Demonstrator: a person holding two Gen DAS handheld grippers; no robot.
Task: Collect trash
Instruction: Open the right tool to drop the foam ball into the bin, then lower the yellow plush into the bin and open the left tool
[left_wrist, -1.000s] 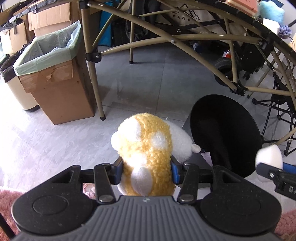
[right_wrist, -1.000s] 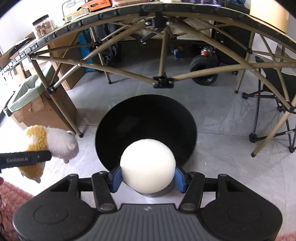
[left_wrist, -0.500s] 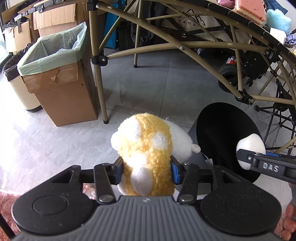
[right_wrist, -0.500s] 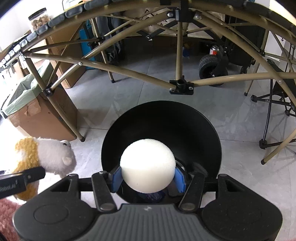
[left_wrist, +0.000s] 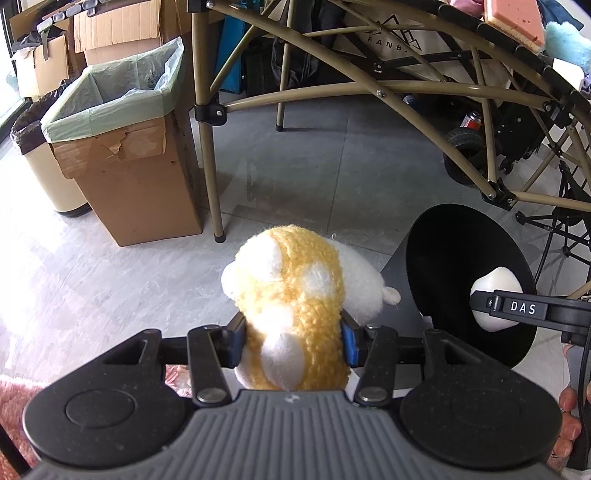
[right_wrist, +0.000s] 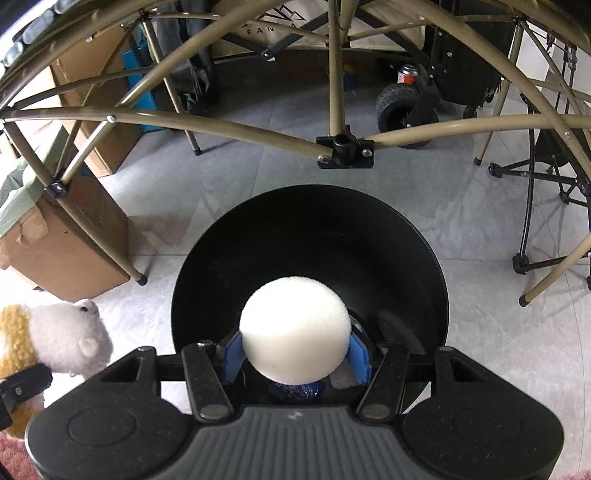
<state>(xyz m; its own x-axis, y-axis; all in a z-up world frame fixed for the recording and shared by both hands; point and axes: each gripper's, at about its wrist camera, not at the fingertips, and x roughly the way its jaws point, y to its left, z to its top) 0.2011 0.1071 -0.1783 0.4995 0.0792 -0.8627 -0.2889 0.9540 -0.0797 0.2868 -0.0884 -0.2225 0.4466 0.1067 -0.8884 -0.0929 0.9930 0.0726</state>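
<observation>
Two grippers are each carrying something. The left gripper (left_wrist: 293, 341) has its blue fingers (left_wrist: 349, 345) pressed into the sides of a yellow-and-white plush toy (left_wrist: 295, 291), which stands up between them and bulges well past their tips, over the grey floor (left_wrist: 295, 166) just left of the black bin (left_wrist: 461, 258). The right gripper (right_wrist: 295, 356) holds a white foam ball (right_wrist: 295, 328) between its own blue fingers (right_wrist: 231, 354), partly open around it and touching it on both sides; the ball sits right above the bin's dark mouth, with a blue wrapper (right_wrist: 295, 391) visible at the bottom beneath it. Compared with a second ago, the right gripper has come forward and lower, so the bin now fills more of its view and the ball is deeper over the opening, while the plush toy's grip and place look unchanged. From the left side, the ball has slid from the bin's right edge to over its interior. White letters reading "DAS" (left_wrist: 522, 307) show on the right gripper's black finger, and "FANB" (left_wrist: 388, 40) is printed on a pale bag behind the folding table's tan legs (left_wrist: 207, 147). A cardboard box (left_wrist: 125, 162) lined with a green bag stands further left.
</observation>
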